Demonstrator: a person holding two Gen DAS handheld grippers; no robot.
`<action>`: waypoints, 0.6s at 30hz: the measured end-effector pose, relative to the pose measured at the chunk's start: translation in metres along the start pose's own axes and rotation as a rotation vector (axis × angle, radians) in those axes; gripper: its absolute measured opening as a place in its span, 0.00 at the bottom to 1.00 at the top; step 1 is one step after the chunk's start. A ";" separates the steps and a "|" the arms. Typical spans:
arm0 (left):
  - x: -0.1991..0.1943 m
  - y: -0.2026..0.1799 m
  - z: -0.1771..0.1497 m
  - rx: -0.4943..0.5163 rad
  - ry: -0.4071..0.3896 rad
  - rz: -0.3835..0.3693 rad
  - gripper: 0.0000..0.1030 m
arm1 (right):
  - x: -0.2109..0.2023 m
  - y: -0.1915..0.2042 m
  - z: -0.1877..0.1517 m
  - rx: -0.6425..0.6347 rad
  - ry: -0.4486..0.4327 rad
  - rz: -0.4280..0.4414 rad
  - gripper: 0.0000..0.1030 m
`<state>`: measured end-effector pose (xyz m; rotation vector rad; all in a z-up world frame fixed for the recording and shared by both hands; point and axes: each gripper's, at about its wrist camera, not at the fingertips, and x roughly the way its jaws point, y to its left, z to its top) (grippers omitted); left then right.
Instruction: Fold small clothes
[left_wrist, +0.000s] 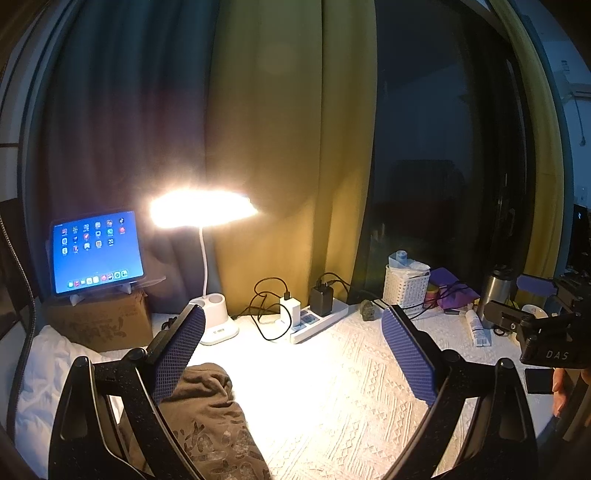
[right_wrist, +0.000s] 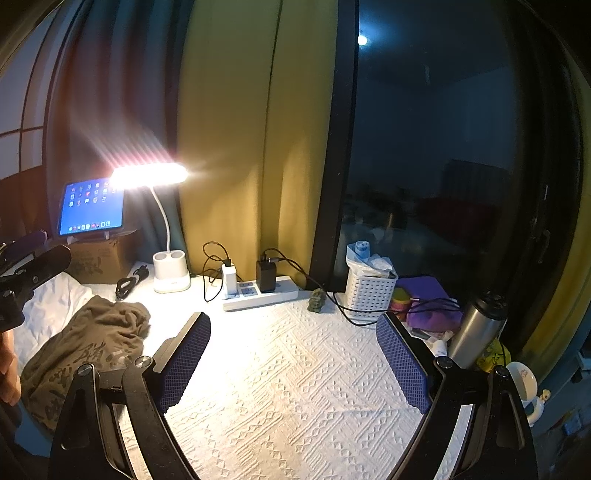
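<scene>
A crumpled olive-brown garment (right_wrist: 88, 350) with a darker print lies on the white textured cover (right_wrist: 295, 369), at the left. In the left wrist view the garment (left_wrist: 210, 417) sits under and just right of the left finger. My left gripper (left_wrist: 293, 338) is open above the cover, nothing between its blue pads. My right gripper (right_wrist: 293, 341) is open too, over bare cover to the right of the garment. Each gripper shows at the edge of the other's view.
At the back stand a lit desk lamp (right_wrist: 168, 273), a tablet (right_wrist: 90, 208) on a cardboard box, a power strip (right_wrist: 260, 295) with chargers and cables, a white basket (right_wrist: 369, 291), a purple pouch, a steel flask (right_wrist: 476, 328) and a small mug. Curtains and a dark window lie behind.
</scene>
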<state>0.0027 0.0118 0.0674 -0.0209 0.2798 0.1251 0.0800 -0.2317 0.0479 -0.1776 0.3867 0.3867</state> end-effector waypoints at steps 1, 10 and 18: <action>0.001 -0.001 0.000 0.004 0.002 0.001 0.93 | 0.001 -0.001 -0.001 0.000 0.003 0.002 0.90; 0.007 -0.008 0.000 0.008 0.003 0.011 0.93 | 0.011 -0.008 -0.002 0.011 0.009 0.012 0.90; 0.023 -0.010 0.000 0.014 0.027 0.009 0.93 | 0.026 -0.012 -0.002 0.015 0.031 0.017 0.90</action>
